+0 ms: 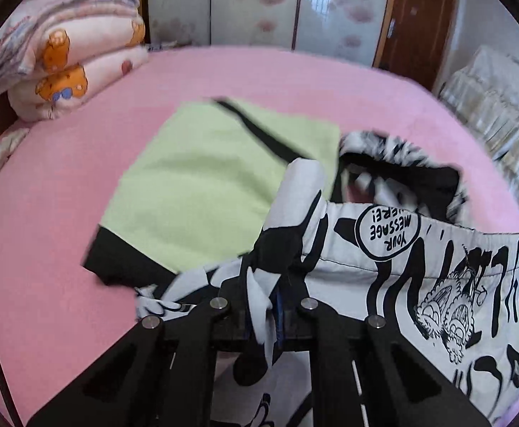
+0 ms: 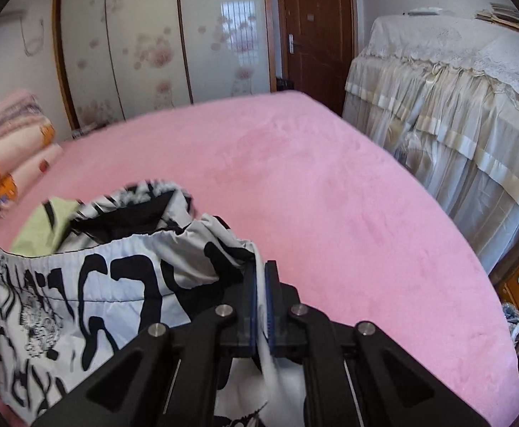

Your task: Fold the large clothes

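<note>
A black-and-white comic-print garment with an elastic waistband is held stretched between my two grippers above the pink bed. My left gripper is shut on its left end, with cloth bunched between the jaws. My right gripper is shut on its right end; the garment hangs to the left of it. A folded light-green and black garment lies flat on the bed beyond the left gripper, and part of it shows in the right wrist view.
Folded pink quilts are stacked at the bed's far left corner. A wardrobe with sliding doors and a brown door stand behind the bed. A cream lace-covered piece of furniture stands to the right of the bed.
</note>
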A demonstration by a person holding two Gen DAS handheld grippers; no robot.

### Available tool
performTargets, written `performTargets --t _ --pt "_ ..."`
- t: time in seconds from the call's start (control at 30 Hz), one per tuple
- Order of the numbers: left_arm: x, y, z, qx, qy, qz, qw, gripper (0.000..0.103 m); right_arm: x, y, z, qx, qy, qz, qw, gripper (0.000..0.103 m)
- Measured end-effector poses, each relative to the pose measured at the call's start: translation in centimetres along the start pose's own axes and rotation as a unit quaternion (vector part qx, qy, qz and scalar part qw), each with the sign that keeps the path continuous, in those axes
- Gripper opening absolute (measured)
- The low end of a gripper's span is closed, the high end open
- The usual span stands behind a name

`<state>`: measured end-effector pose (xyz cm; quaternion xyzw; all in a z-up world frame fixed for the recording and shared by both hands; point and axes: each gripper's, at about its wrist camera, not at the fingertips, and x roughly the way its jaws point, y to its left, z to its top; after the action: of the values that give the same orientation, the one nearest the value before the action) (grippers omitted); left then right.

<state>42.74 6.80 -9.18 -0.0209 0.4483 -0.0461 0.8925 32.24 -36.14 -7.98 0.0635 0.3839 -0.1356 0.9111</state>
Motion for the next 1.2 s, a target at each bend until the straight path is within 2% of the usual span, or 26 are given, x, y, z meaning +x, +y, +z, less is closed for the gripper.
performTargets --t 0.1,0.17,0.27,0.37,0.43,0.57,0.63,0.73,0.87,0.93,0.97,1.07,1.13,1.2 --pt "3.8 -0.1 -1.2 0.013 0.015 0.009 0.9998 0.008 4.9 0.4 -2.5 -0.006 0.054 -0.024 0.998 0.003" --pt "5.1 0.3 -1.6 0.009 0.017 -0.002 0.9998 0.011 7.1 0.3 -4.0 -0.008 0.076 -0.03 0.997 0.005" --pt "6.3 1.6 -2.1 -0.009 0.012 -0.037 0.9992 0.015 8.0 0.2 -5.3 -0.012 0.072 -0.035 0.997 0.007" --pt "6.9 3.2 -2.4 -0.035 0.006 -0.08 0.9961 0.017 8.2 -0.6 -5.3 0.002 0.077 -0.016 0.997 0.009" --pt "6.7 3.7 -2.5 -0.047 0.006 -0.091 0.9947 0.02 8.1 -1.0 -4.9 0.009 0.088 -0.005 0.996 0.013" --pt "5.1 4.2 -1.6 -0.053 0.016 -0.078 0.9954 0.028 6.5 -1.7 -3.6 0.026 0.108 0.002 0.994 0.022" --pt "3.1 4.6 -1.4 -0.058 0.013 -0.075 0.9954 0.032 4.5 -1.7 -3.3 0.035 0.1 0.014 0.994 0.022" --pt "-1.1 5.3 -1.6 -0.071 -0.012 -0.079 0.9943 0.039 0.3 -1.3 -2.8 0.036 0.065 0.032 0.997 0.023" --pt "-5.0 4.5 -2.4 -0.057 -0.034 -0.088 0.994 0.038 -3.8 2.9 -3.3 -0.022 0.03 0.042 0.998 0.023" --pt "-5.5 2.5 -2.8 -0.028 -0.034 -0.09 0.9949 0.033 -4.7 6.1 -3.8 -0.05 0.026 0.058 0.997 0.023" --pt "-5.5 1.6 -2.9 -0.014 -0.034 -0.086 0.9956 0.027 -5.1 8.4 -4.3 -0.066 0.026 0.075 0.995 0.023" --pt "-4.2 -0.9 -2.9 0.014 -0.036 -0.057 0.9976 0.018 -4.8 13.0 -5.2 -0.086 0.03 0.092 0.992 0.022" --pt "-2.1 -1.4 -2.4 0.03 -0.04 0.001 0.9987 0.015 -3.3 15.8 -6.2 -0.088 0.05 0.109 0.989 0.022" --pt "0.3 -0.9 -1.9 0.028 -0.022 0.042 0.9985 0.011 -1.3 17.0 -7.0 -0.092 0.063 0.104 0.988 0.022"
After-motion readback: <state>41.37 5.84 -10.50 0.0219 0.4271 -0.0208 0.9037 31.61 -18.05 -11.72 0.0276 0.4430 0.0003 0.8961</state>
